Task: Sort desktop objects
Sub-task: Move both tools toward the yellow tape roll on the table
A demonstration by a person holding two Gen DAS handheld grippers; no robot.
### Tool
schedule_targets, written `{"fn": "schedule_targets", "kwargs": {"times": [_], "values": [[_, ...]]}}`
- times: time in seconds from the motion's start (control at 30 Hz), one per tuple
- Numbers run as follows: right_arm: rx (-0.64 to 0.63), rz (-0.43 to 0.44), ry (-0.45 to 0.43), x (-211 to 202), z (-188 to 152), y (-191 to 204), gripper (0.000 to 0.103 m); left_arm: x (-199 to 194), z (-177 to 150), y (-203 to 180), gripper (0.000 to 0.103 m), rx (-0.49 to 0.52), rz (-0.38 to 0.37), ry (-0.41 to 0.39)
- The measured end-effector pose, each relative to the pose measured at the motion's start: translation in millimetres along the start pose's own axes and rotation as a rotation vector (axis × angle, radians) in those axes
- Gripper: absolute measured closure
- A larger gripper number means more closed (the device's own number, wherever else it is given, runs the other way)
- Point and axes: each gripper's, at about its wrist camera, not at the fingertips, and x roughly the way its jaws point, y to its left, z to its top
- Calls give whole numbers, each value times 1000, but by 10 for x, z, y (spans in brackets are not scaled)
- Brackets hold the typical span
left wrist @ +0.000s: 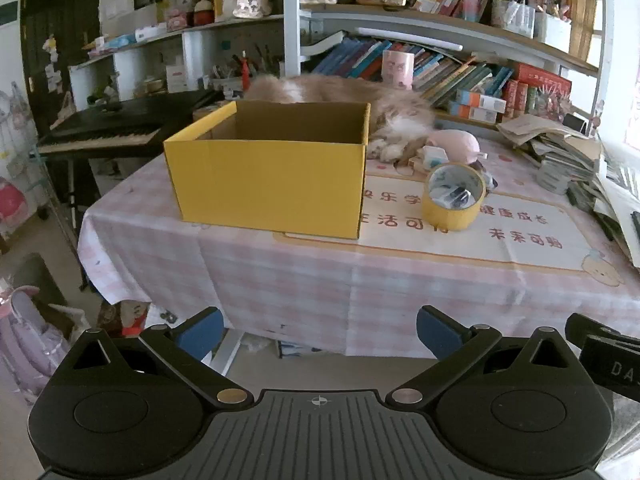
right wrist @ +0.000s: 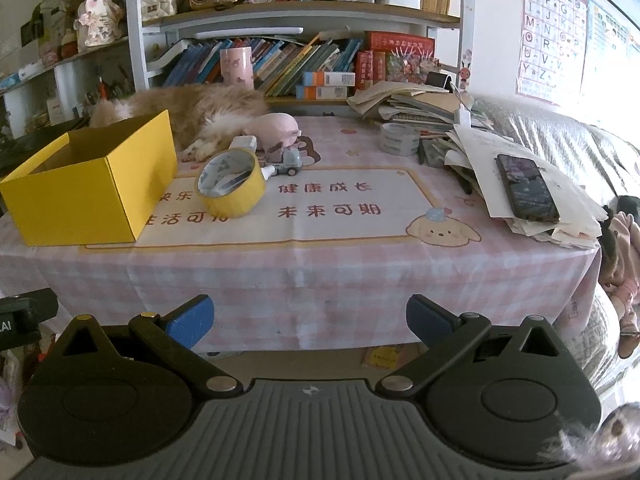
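Counting: one yellow box, two tape rolls, one toy truck.

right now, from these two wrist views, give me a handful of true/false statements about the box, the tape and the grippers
1. The yellow box is open at the top. True.
2. The yellow tape roll sits inside the box. False: it rests on the tablecloth beside the box, tilted up on its edge.
3. The left gripper is shut on the tape roll. False: its jaws stand wide open with nothing between them, short of the table.
4. The right gripper is open and empty. True.
5. A furry cat lies behind the box. True.
6. A phone lies inside the box. False: it lies on a stack of papers.
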Motion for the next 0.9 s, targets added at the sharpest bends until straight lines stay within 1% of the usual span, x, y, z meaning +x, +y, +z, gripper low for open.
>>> {"fn": "schedule_targets", "kwargs": {"times": [0.9], "values": [[-26,13,14,128,15,137,0,107,43,73,0,1,-12,1]]}}
